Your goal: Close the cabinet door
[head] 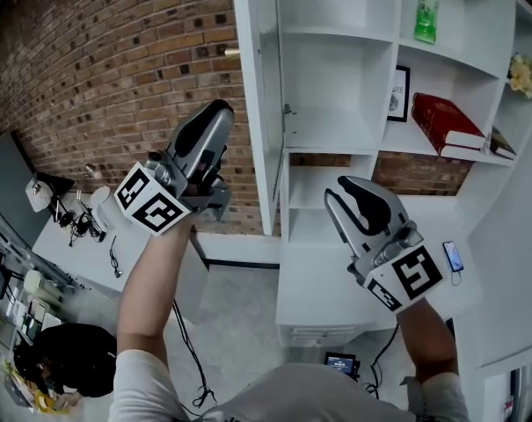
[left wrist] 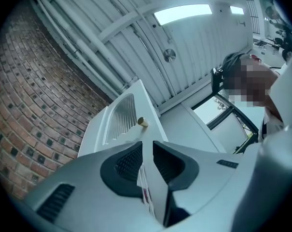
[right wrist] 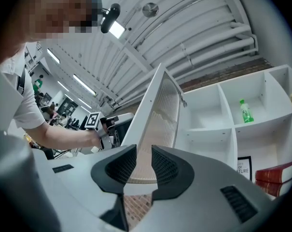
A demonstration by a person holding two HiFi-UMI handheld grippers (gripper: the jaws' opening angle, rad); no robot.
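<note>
1. the cabinet door (head: 258,104) stands swung out from the white cabinet (head: 384,77), almost edge-on to the head view, with its free edge toward the person.
2. a small brass knob (head: 233,53) sticks out of the door's outer face, on the side of the brick wall (head: 116,60).
3. the left gripper (head: 223,111) is raised at the door's outer side, below the knob, its tips up against the door.
4. in the left gripper view the left gripper's (left wrist: 146,153) jaws stand narrow, and the door's (left wrist: 131,110) white edge runs through the slim gap between them, close along the right pad. the knob (left wrist: 142,122) sits just above the tips.
5. the right gripper (head: 340,190) hangs lower, in front of the open shelves, well apart from the door.
6. in its own view the right gripper's (right wrist: 143,166) jaws are a little apart with nothing between them. the louvred inner face of the door (right wrist: 160,110) and a patch of brick show beyond the gap, and the left gripper (right wrist: 107,124) shows at the door's far side.
7. on the shelves are a green bottle (head: 426,11) up high, a framed picture (head: 398,93), and a red book (head: 441,121) lying tilted.
</note>
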